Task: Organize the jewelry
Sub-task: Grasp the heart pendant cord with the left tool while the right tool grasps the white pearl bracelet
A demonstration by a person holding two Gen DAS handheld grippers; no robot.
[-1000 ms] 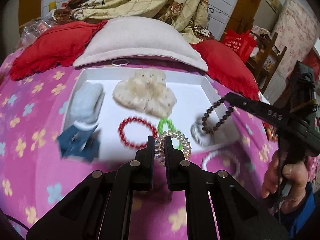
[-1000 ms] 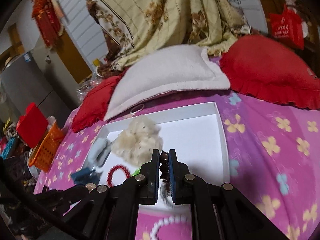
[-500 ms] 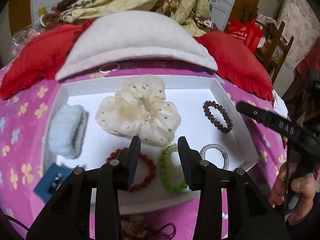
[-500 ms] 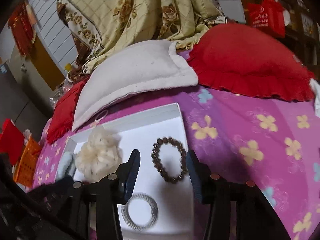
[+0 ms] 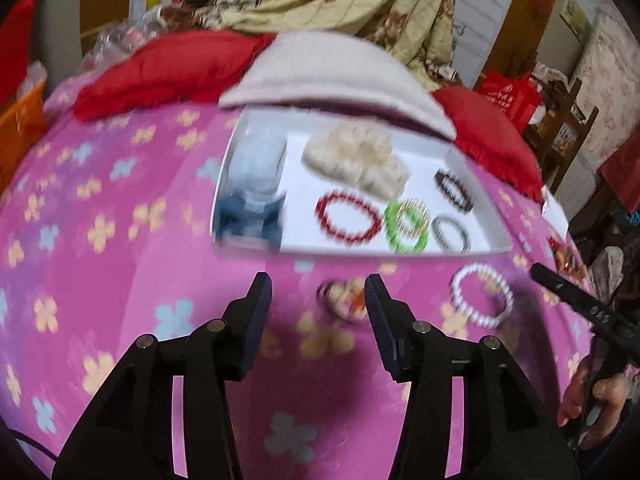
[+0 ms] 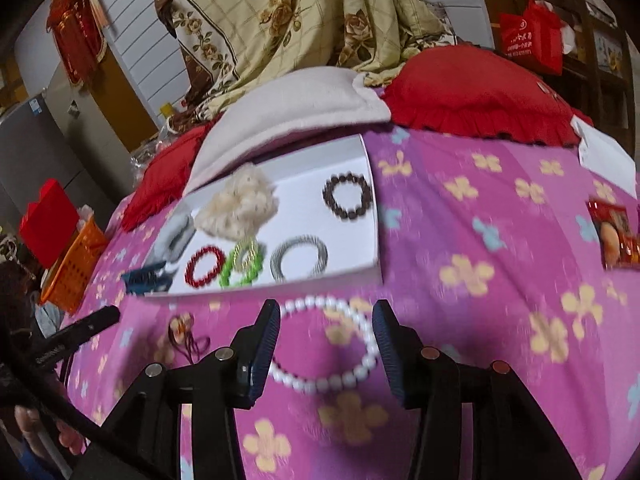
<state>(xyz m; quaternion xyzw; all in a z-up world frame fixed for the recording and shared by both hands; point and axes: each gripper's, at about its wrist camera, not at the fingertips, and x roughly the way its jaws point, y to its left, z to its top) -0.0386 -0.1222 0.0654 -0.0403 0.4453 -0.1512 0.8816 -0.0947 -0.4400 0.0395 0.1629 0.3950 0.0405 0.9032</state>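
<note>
Nearest, left: left gripper [image 5: 318,294], jaws spread and empty, having just been opening. It hangs above the pink flowered bedspread [image 5: 120,280], with a small pendant charm on a dark cord [image 5: 344,300] lying on the cloth just past its right finger. Risk: the charm is small and the cord loose; a pinch that catches only cord would likely let the charm swing or slip off on the way to the tray.

Nearest, right: right gripper [image 6: 326,320], jaws also spread and empty. The white pearl bracelet [image 6: 332,344] lies flat on the bedspread between and beneath its fingers, not gripped. Risk: round beads on soft bedding may roll from the pads, or the fingers may gather a fold of cloth along with the strand.

Middle: white tray [image 5: 496,240], its near edge just beyond both loose pieces. Near row, left to right: red bead bracelet [image 5: 348,218], green bead bracelet [image 5: 406,228] with a clear coil ring lying on it, silver coil band [image 5: 452,234]. Risk: this row is crowded; a piece set down here could land on its neighbours and tangle. A blue clip [image 5: 250,220] sits at the near left corner, seemingly across the rim, where a passing finger might knock it out.

Far part of tray: pale fluffy item [image 5: 258,164] at left, cream scrunchie [image 5: 356,160] at centre, dark bead bracelet [image 5: 454,190] at right. Open floor remains around the dark bracelet.

Beyond: white cushion [image 5: 332,76], red cushions either side. The mattress gives, so a heavy press near the tray may tilt it.
</note>
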